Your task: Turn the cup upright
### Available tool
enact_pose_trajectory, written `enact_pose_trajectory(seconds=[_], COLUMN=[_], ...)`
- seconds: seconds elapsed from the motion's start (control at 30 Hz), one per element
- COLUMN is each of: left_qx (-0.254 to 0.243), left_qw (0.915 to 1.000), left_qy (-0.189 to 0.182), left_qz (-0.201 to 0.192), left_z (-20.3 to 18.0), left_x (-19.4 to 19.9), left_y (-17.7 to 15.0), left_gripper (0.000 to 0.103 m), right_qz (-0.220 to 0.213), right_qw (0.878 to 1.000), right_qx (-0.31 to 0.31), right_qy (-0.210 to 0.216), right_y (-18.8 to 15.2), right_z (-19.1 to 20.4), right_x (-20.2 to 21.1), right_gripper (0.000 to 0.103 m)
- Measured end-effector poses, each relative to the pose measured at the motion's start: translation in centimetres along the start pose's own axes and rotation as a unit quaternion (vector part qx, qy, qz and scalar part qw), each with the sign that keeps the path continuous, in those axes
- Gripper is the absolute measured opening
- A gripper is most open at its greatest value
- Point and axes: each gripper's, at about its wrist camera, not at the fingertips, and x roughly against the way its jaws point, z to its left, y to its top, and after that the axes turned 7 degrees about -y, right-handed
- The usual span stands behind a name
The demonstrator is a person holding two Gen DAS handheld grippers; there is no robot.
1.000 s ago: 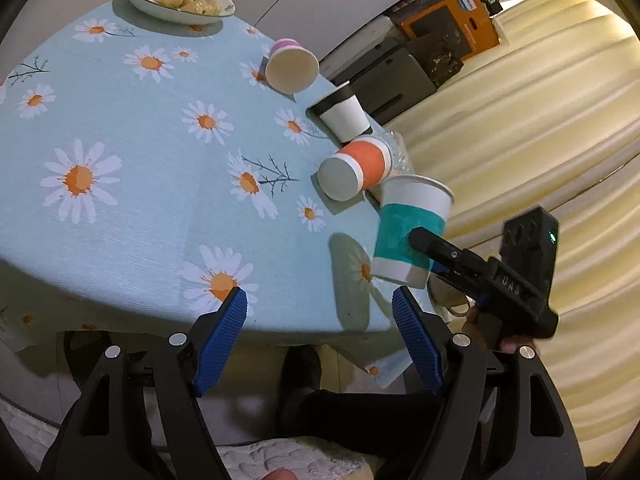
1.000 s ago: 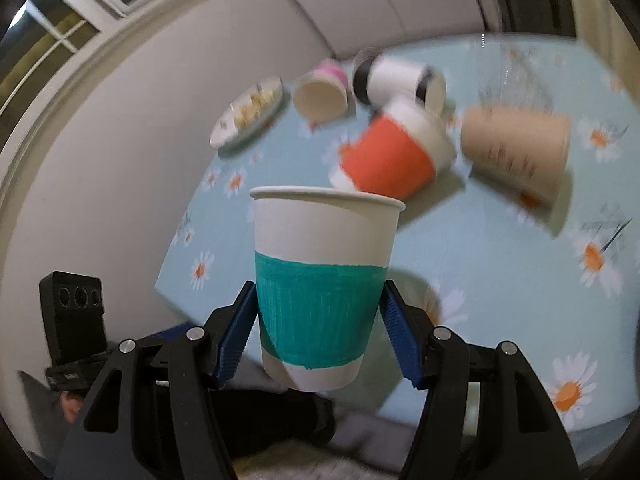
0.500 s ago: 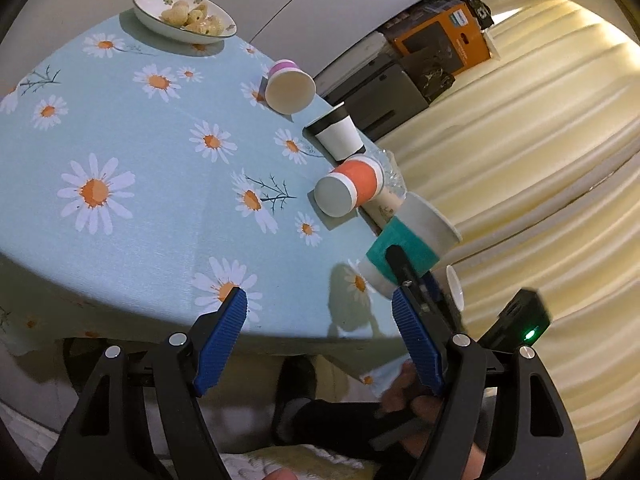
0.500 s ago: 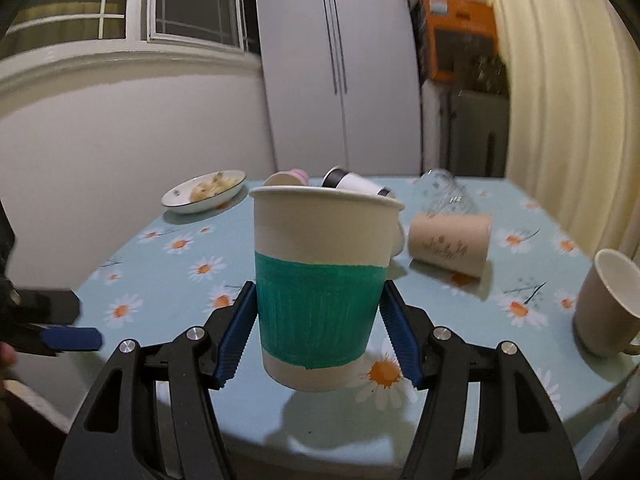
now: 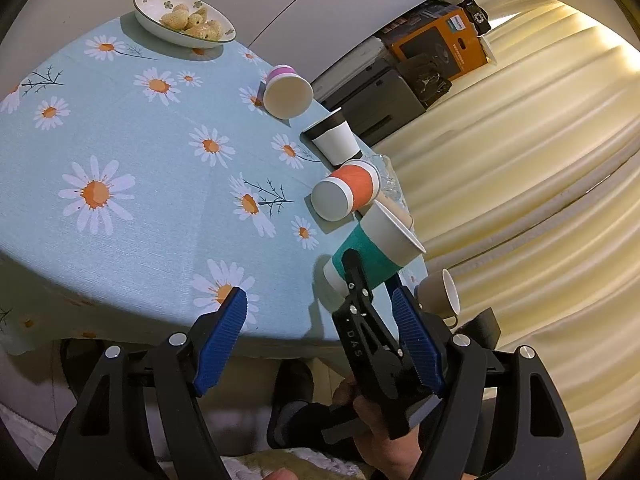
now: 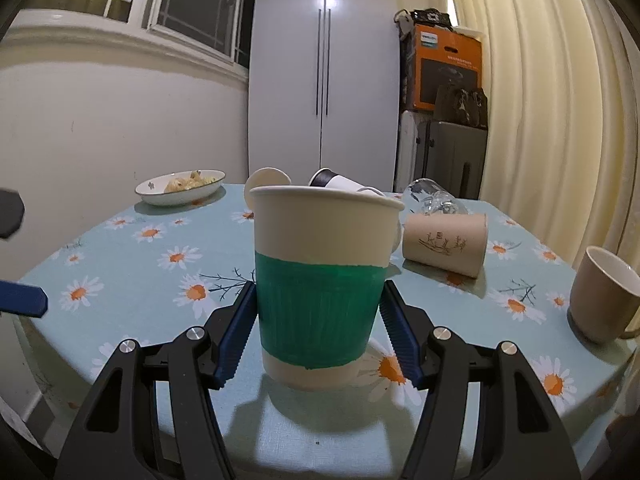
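Observation:
A white paper cup with a green band (image 6: 320,292) stands upright between the blue pads of my right gripper (image 6: 318,332), which is shut on it just above the daisy tablecloth (image 6: 132,280); its shadow lies below it. In the left wrist view the same green cup (image 5: 372,248) shows near the table's near right edge, held by the right gripper (image 5: 352,276). My left gripper (image 5: 320,336) is open and empty, off the table's front edge.
Lying on their sides: an orange cup (image 5: 348,196), a black-and-white cup (image 5: 334,142), a pink cup (image 5: 286,94), a tan cup (image 6: 444,242) and a clear glass (image 6: 434,202). A beige mug (image 6: 604,296) stands right. A snack bowl (image 6: 180,186) sits far left.
My right gripper has swung the green cup from high above the table to level and lowered it close to the cloth. The left gripper has stayed open and shifted slightly.

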Motion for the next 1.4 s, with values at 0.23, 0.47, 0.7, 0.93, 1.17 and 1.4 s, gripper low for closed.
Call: enact_pose_trajectory(seconds=[0.23,0.47,0.7,0.93,1.17,1.4], left_qx=[-0.012,-0.02,-0.026,-0.031,-0.03,-0.03], left_qw=[0.9998,0.9996,0.9991,0.9986,0.9984,0.9982], left_qy=[0.012,0.021,0.032,0.042,0.047,0.047], left_qz=[0.003,0.002,-0.001,-0.005,-0.013,-0.021], left_z=[-0.4,-0.6,-0.7,-0.8,-0.5,-0.5], left_x=[-0.3,-0.5,-0.6,-0.6,-0.3,0.1], left_y=[-0.2,-0.3,-0.3,-0.4,-0.3,-0.2], left_gripper=[0.073,0.073,0.073,0.073,0.073,0.075], right_qz=[-0.001,0.014,0.025,0.028,0.035,0.024], right_qw=[1.0,1.0,1.0,1.0,0.999,0.999], right_qx=[0.02,0.021,0.01,0.0,-0.016,-0.025], right_qy=[-0.004,0.004,0.003,0.006,0.013,0.032], right_y=[-0.5,-1.0,-1.0,-0.6,0.0,1.4], right_z=[0.5,0.6,0.3,-0.3,-1.0,-2.3], right_x=[0.0,0.4,0.2,0.7,1.9,4.8], right_gripper=[0.062,0.062,0.063,0.071,0.08,0.086])
